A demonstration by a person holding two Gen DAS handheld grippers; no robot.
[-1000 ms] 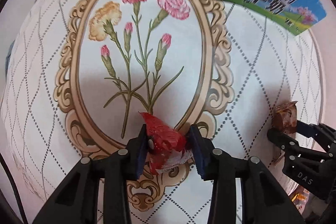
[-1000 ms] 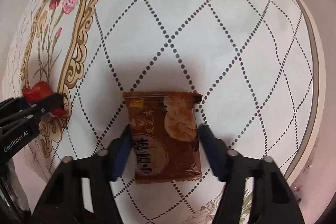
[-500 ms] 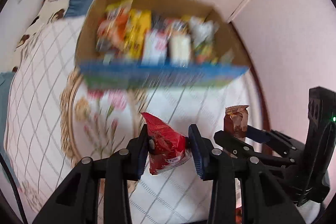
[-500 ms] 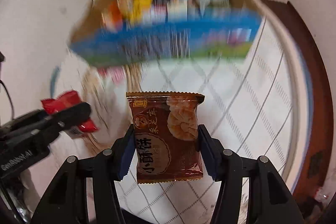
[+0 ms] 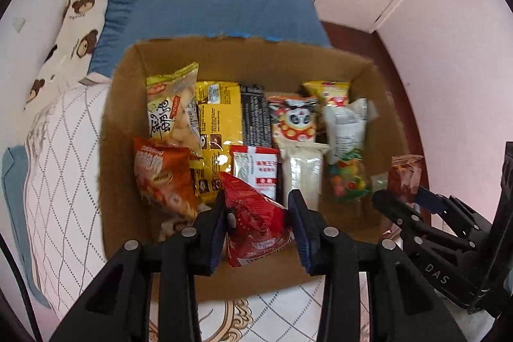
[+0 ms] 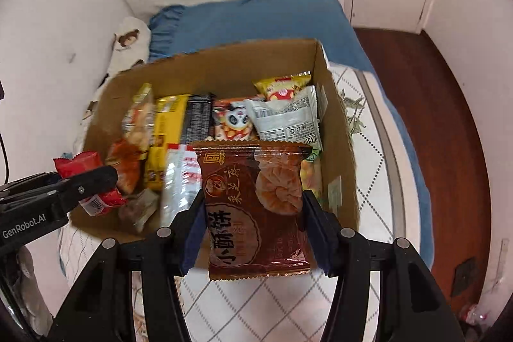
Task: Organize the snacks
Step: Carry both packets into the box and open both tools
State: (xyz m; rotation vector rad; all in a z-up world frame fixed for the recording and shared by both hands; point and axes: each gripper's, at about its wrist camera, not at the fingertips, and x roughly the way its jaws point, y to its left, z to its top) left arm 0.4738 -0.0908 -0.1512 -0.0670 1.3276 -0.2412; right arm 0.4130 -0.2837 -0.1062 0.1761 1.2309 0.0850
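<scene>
The left gripper (image 5: 258, 221) pinches a red snack packet (image 5: 255, 223) over the near edge of the cardboard box (image 5: 288, 63), which stands on the quilted bed (image 6: 368, 149). The right gripper (image 6: 253, 226) clamps a brown biscuit packet (image 6: 256, 207), apparently above the box's near wall. Inside, assorted snack packets (image 5: 218, 114) stand packed together, slightly blurred.

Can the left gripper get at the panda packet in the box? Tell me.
Probably not yet: the left gripper is shut on the red packet, so it cannot grasp. The box is open-topped, and the panda packet lies uncovered.
</scene>
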